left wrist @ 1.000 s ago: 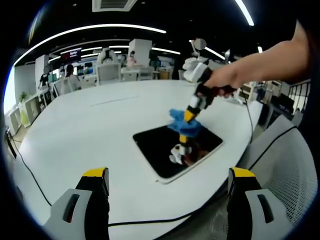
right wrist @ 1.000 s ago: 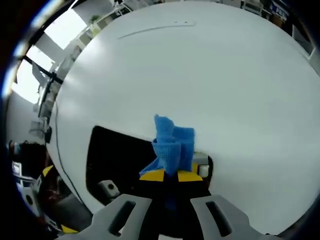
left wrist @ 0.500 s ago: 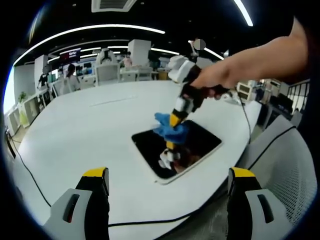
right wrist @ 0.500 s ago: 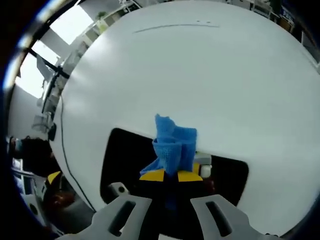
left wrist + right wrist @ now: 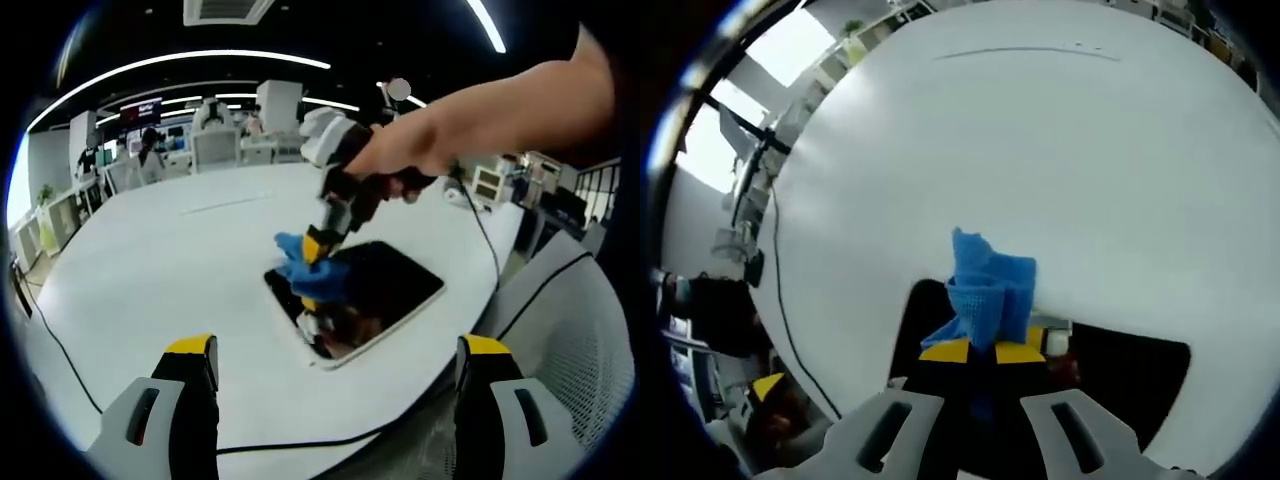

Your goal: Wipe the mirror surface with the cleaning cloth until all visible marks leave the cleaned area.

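We see R tool (image 5: 974, 352) clenched on blue cloth (image 5: 990, 285), pressing mirror (image 5: 385, 285) on counter (image 5: 150, 260); L tool (image 5: 335, 375) released.

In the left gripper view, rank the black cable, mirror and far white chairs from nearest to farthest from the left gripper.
1. Black cable, on the table edge just beyond the left gripper.
2. Mirror, mid-table, right of centre.
3. White chairs, past the table's far side.

Your right gripper (image 5: 975, 352) has yellow-tipped grey jaws pinching a bright blue cloth (image 5: 990, 292), just ahead lies the black, white-rimmed mirror (image 5: 385, 285), all on a plain white table (image 5: 180, 260).
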